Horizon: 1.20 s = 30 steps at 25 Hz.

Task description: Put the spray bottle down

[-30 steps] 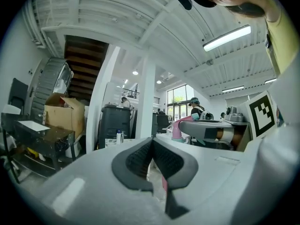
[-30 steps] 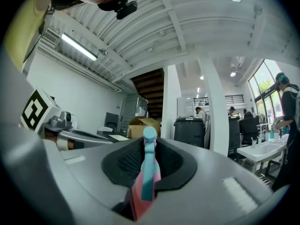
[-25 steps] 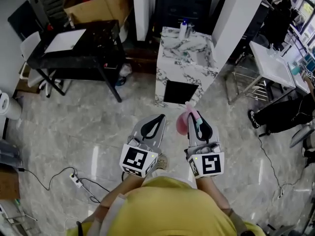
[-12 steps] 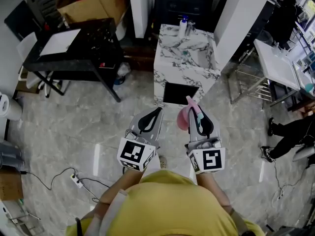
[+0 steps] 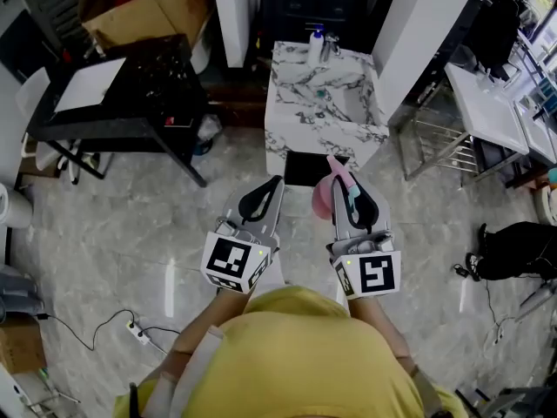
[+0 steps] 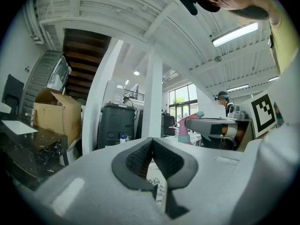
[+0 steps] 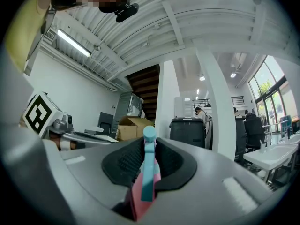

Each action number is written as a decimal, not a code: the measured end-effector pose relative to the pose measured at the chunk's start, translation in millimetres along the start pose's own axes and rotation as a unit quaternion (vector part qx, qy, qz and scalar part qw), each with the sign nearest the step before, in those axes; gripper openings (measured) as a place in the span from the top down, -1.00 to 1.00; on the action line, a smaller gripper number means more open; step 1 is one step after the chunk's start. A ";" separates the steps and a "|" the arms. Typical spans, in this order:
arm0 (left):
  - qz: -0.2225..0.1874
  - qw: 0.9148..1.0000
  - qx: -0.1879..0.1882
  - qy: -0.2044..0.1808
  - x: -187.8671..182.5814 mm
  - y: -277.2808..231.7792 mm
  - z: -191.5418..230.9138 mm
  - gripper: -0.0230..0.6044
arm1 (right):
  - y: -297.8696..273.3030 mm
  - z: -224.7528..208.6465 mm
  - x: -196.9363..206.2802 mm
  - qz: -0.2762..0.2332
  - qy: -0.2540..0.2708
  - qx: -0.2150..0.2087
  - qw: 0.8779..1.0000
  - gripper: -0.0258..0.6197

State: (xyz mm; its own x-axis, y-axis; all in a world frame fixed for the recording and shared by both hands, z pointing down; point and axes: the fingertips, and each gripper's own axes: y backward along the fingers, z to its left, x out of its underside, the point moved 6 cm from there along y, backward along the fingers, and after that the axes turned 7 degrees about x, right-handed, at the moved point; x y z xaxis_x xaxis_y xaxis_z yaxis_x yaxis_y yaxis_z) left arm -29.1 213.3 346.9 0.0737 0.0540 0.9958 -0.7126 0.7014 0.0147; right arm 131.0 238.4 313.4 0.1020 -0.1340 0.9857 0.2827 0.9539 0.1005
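Observation:
A pink spray bottle (image 5: 323, 200) with a teal trigger and nozzle hangs from my right gripper (image 5: 350, 190), which is shut on its head. In the right gripper view the teal trigger of the bottle (image 7: 148, 172) stands upright between the dark pads. My left gripper (image 5: 278, 182) is held level beside it, shut, with nothing in it; in the left gripper view its pads (image 6: 140, 158) meet at the tip. That view also shows the spray bottle (image 6: 184, 130) off to the right. Both grippers hover over the floor just before a marble sink counter (image 5: 300, 116).
On the counter's far edge stand a tap and a small bottle (image 5: 314, 46). To the left are a black table (image 5: 122, 111) and a cardboard box (image 5: 139, 7). A white table (image 5: 483, 103) and metal rack stand to the right. A power strip (image 5: 139, 331) and cables lie on the floor.
Both grippers and the bottle have moved forward toward the marble counter, which now sits nearer. The grip on the bottle is unchanged. The person's legs at the right have shifted away.

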 end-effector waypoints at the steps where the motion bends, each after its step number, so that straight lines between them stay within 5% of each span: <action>1: -0.002 1.000 0.004 -0.004 -0.1 -7.2 9.0 0.93 | -11.6 -1.2 2.7 -0.003 0.000 0.003 1.000 0.73; 20: 0.036 0.997 0.062 0.003 -7.6 -203.4 230.3 0.93 | -294.5 -46.8 29.3 0.013 0.004 0.065 0.998 0.73; 30: 0.037 0.997 0.074 0.004 -11.7 -272.5 296.2 0.93 | -381.5 -72.2 58.3 0.048 0.024 0.074 0.996 0.73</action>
State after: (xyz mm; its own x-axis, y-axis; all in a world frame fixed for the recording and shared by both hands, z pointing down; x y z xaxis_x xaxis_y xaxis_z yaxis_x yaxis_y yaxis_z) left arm -42.5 -189.0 357.9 0.0224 0.1080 0.9939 -0.8117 0.5824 -0.0450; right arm 97.9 -152.8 322.7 0.1674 -0.0499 0.9846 0.1258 0.9916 0.0288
